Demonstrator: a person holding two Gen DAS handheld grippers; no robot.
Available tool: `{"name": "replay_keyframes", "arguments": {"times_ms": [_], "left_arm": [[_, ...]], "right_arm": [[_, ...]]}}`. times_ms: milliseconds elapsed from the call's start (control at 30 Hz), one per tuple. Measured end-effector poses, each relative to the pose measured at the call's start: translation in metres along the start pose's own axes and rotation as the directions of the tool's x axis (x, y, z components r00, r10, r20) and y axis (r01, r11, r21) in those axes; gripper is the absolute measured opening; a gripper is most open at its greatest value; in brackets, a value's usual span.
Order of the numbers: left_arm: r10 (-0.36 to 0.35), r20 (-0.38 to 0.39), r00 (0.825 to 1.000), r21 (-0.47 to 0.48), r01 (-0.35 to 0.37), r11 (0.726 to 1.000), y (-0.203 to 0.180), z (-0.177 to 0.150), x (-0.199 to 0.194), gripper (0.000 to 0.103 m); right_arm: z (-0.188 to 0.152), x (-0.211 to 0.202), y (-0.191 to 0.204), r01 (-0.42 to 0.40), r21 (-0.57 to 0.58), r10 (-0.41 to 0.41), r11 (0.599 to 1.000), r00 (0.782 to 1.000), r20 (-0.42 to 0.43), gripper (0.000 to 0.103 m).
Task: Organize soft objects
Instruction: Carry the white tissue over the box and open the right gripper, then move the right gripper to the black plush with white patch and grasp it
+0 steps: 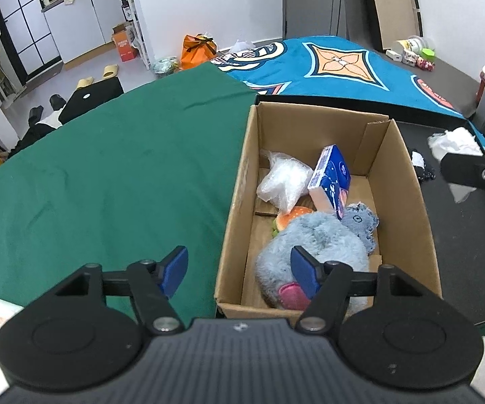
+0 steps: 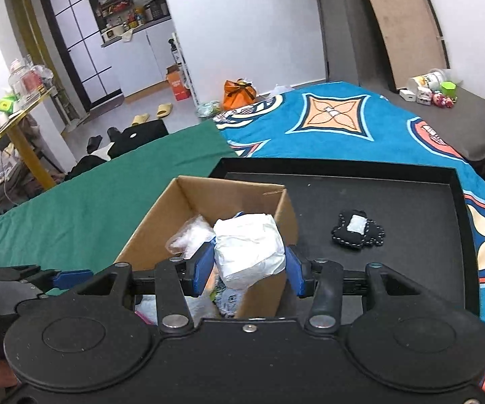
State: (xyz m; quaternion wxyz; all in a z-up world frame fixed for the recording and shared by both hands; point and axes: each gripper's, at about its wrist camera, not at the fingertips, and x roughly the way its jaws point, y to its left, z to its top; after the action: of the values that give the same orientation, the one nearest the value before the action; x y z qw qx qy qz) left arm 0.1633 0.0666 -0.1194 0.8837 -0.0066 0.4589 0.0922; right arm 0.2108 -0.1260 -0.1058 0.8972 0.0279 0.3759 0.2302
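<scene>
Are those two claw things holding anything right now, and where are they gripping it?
The right gripper pinches a white crumpled bundle by its lower sides, over the cardboard box. The left gripper is open and empty.

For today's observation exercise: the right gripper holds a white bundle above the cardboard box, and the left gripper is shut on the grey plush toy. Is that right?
Not quite. The left wrist view shows the left gripper open and empty above the grey plush toy. The right gripper does hold the white bundle above the cardboard box.

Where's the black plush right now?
In the right wrist view, the black plush lies on the black tray, right of the cardboard box and beyond the right gripper.
</scene>
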Motion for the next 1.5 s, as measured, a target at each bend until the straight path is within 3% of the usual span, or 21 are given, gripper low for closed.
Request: {"name": "replay_keyframes", "arguments": {"times_ms": [233, 400, 500, 600, 767, 1033, 1333, 1433, 1500], "left_arm": [[-0.039, -0.001, 0.999, -0.031, 0.039, 0.999, 0.007, -0.003, 0.003, 0.051], [-0.061, -0.015, 0.998, -0.078, 0.059, 0.995, 0.018, -0.005, 0.01, 0.018], [-0.065, -0.01, 0.998, -0.103, 0.064, 0.993, 0.023, -0.006, 0.012, 0.01], [-0.073, -0.007, 0.997, -0.116, 0.072, 0.991, 0.027, -0.006, 0.013, 0.01], [-0.089, 0.002, 0.996, -0.125, 0.088, 0.988, 0.029, -0.008, 0.013, 0.01], [-0.096, 0.002, 0.995, -0.121, 0.095, 0.988, 0.029, -0.007, 0.01, 0.01], [-0.052, -0.015, 0.999, -0.066, 0.051, 0.997, 0.017, -0.004, 0.006, 0.015], [-0.041, -0.019, 0.999, -0.062, 0.04, 0.997, 0.014, -0.003, 0.005, 0.022], [-0.04, -0.018, 0.999, -0.069, 0.039, 0.997, 0.013, -0.001, 0.004, 0.036]], "right_arm": [[-0.004, 0.005, 0.017, -0.009, -0.035, 0.008, 0.999, 1.0, -0.02, 0.046], [-0.006, 0.01, 0.027, -0.014, -0.058, 0.012, 0.998, 0.999, -0.034, 0.046], [-0.007, 0.013, 0.034, -0.013, -0.075, 0.009, 0.997, 0.999, -0.046, 0.046], [-0.009, 0.015, 0.037, -0.012, -0.082, 0.007, 0.997, 0.998, -0.057, 0.049], [-0.015, 0.012, 0.035, 0.001, -0.075, -0.006, 0.997, 0.997, -0.074, 0.062], [-0.016, 0.003, 0.024, 0.032, -0.079, -0.038, 0.996, 0.997, -0.067, 0.063], [-0.01, 0.002, 0.004, 0.064, -0.086, -0.069, 0.994, 0.996, -0.053, 0.063], [-0.007, 0.004, -0.005, 0.07, -0.085, -0.074, 0.994, 0.996, -0.048, 0.063], [-0.004, 0.006, -0.011, 0.075, -0.086, -0.079, 0.994, 0.996, -0.046, 0.063]]}}
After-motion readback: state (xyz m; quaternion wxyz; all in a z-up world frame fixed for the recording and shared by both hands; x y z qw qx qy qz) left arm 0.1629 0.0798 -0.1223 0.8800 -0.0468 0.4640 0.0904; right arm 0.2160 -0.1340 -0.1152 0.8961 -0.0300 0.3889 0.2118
